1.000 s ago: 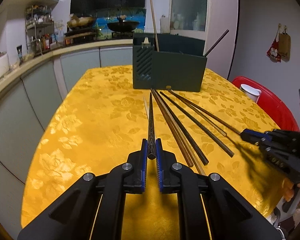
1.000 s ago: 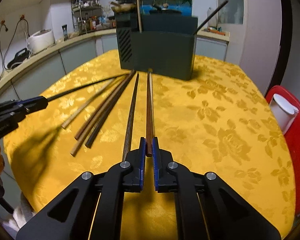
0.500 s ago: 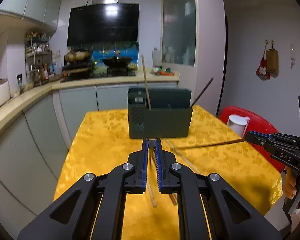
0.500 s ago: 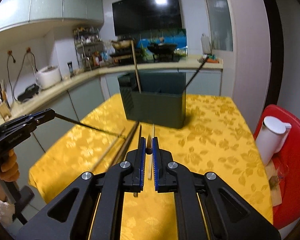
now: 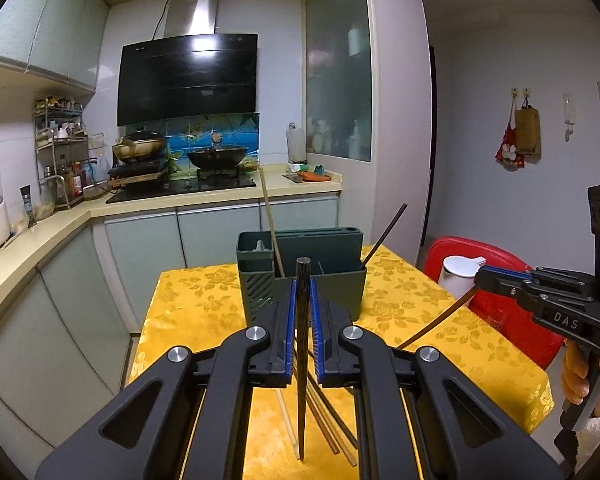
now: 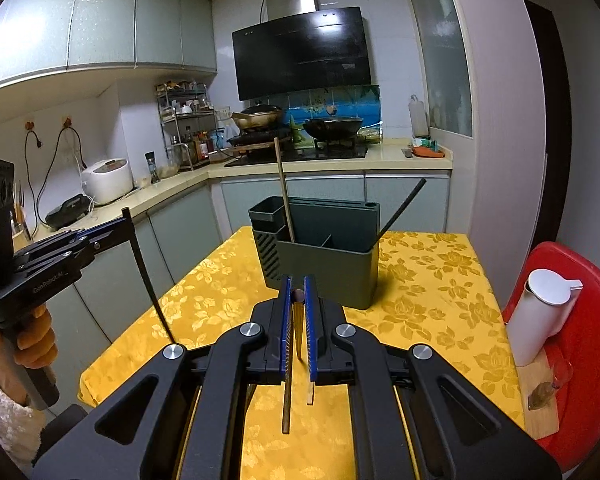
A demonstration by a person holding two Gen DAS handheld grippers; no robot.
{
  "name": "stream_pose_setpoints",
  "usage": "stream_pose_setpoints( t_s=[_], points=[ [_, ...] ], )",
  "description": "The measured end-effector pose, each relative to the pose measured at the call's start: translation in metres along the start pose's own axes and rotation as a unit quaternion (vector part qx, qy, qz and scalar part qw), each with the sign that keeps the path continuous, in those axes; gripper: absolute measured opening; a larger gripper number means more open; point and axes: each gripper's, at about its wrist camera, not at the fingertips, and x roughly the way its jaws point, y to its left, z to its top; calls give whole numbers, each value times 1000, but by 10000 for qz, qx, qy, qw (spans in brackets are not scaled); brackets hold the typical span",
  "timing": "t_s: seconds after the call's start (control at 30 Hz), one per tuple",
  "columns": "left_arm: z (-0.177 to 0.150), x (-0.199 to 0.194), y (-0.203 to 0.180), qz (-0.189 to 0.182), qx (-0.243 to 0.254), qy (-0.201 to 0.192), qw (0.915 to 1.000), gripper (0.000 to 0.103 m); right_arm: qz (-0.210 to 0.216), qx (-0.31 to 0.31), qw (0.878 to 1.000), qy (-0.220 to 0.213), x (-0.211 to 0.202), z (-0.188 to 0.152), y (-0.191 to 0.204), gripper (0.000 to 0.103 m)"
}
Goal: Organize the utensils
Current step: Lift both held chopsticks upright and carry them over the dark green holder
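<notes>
Your two tongs each hold one chopstick above a yellow tabletop [image 5: 204, 312].

Left tongs [image 5: 303, 320] clamp a dark chopstick [image 5: 301, 380]; right tongs [image 6: 296, 320] clamp a brown chopstick [image 6: 299, 297]. The green utensil holder [image 6: 328, 268] stands on the far side, and loose chopsticks [image 5: 326, 428] lie below.

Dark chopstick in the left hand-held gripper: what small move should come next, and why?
Probably carry the dark patterned chopstick forward over the dark green plastic utensil holder and lower its tip into an open compartment. The left hand-held gripper is shut on it, lifted off the yellow floral tablecloth, and the holder stands just ahead, two chopsticks already inside.
</notes>
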Motion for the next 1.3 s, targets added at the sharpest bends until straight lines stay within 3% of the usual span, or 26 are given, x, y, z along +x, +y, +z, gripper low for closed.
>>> stream_pose_setpoints(
  t_s=[0.43, 0.83, 1.03, 1.3],
  points=[
    [18, 9, -2, -60, 94, -46, 9999, 7, 2, 6, 10000, -42, 2, 40, -10, 7],
    [34, 40, -2, -143, 185, 131, 9996, 7, -112, 105, 9997, 200, 28, 65, -28, 7],
    [58, 49, 1, -149, 261, 43, 9995, 7, -214, 41, 9996, 151, 34, 90, -30, 7],
    [114, 66, 0, -132, 323, -221, 9991, 7, -371, -174, 9991, -119, 40, 138, -31, 7]
  ],
)
